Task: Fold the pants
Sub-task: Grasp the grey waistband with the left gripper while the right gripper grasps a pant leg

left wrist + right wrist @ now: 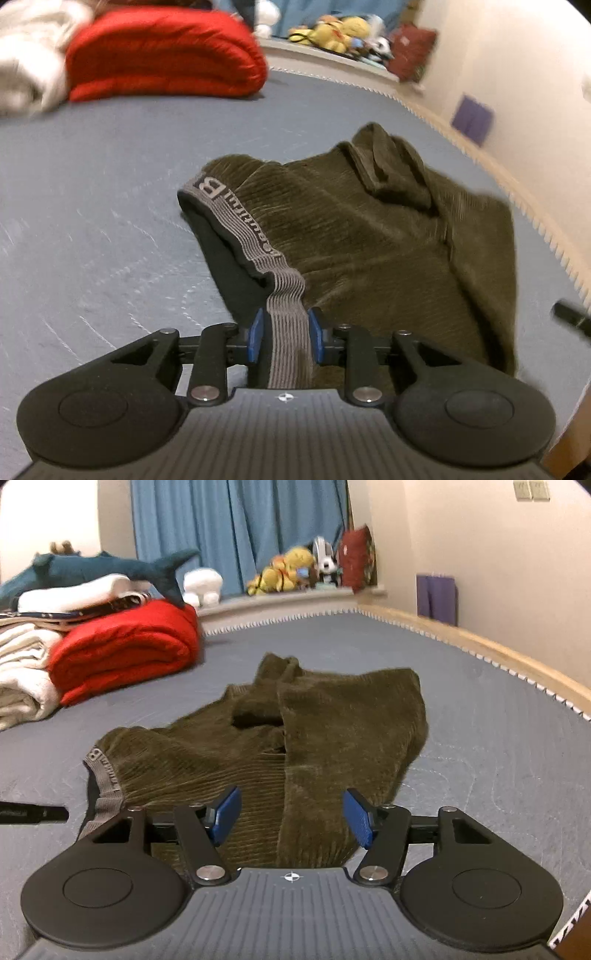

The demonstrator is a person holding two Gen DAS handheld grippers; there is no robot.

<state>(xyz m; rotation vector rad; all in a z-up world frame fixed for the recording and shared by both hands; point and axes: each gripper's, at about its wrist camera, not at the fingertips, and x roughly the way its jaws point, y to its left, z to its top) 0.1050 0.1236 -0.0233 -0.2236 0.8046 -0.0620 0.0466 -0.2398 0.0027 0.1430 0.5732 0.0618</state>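
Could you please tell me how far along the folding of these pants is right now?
Early stage. Done: the olive pants lie bunched on the grey bed, with no neat fold yet. In hand: the left hand-held gripper is shut on the grey waistband; the right hand-held gripper stands open with corduroy between its pads. Left: spreading the legs flat and making every fold.

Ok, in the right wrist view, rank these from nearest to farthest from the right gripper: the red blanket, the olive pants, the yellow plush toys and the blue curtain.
1. Olive pants, lying between the right gripper fingers.
2. Red blanket, folded, far left on the bed.
3. Yellow plush toys, on the ledge past the bed.
4. Blue curtain, right behind them.
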